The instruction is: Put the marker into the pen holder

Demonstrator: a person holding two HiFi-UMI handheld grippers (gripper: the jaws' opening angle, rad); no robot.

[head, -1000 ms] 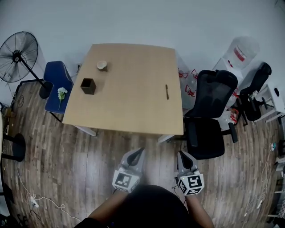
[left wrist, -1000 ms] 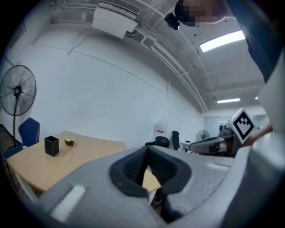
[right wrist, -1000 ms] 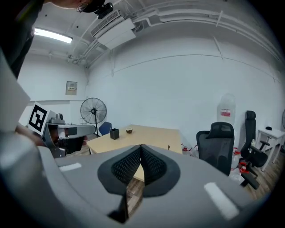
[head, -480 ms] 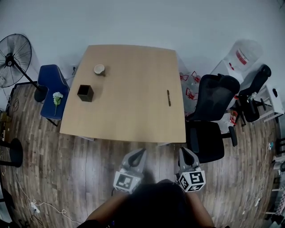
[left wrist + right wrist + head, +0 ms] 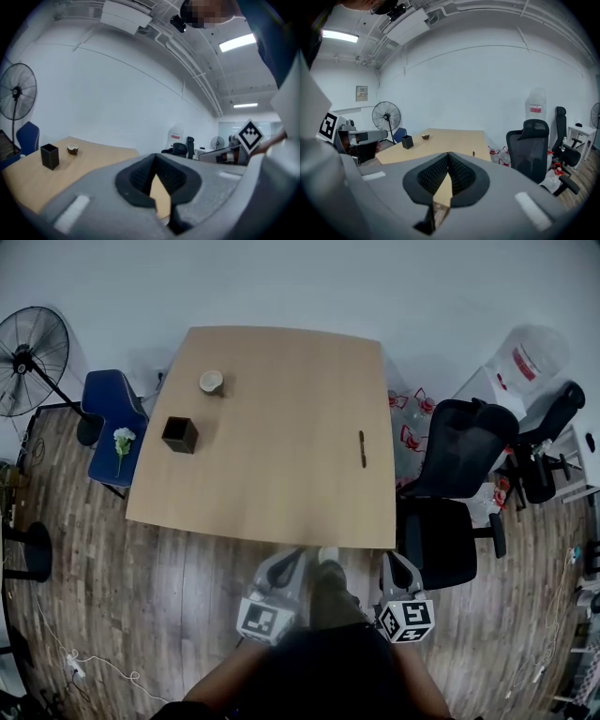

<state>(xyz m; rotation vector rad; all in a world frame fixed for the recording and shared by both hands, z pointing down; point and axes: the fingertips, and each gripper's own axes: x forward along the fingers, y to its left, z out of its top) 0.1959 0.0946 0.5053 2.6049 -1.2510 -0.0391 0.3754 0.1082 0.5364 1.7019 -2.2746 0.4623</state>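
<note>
The marker (image 5: 362, 449) lies flat on the desk (image 5: 281, 437) close to its right edge, about halfway along that edge and roughly parallel to it, with bare wood all round it. The pen holder (image 5: 179, 434), a dark square box open at the top, stands upright near the left edge, well apart from the marker across the width of the desk. A small round cup (image 5: 212, 382) sits beyond the pen holder, towards the far left corner, near it but not touching. Both tools are held off the desk, on the person's side of its near edge and above the wooden floor. The left hand-held gripper (image 5: 296, 557) has its jaws brought together at the tips, and its own view shows only the desk surface past them, nothing between the pads. The right hand-held gripper (image 5: 394, 561) is likewise closed, tips meeting and empty; in its view the marker shows as a small dark sliver on the desk just right of the tips and well beyond them. It sits just short of the near right corner, the left one nearer the middle of the near edge. The person's leg (image 5: 330, 589) shows between the two tools. A standing fan (image 5: 33, 360) and a blue chair (image 5: 111, 413) carrying a white flower (image 5: 123, 438) stand off the left edge; a black office chair (image 5: 455, 474) stands off the right edge.
</note>
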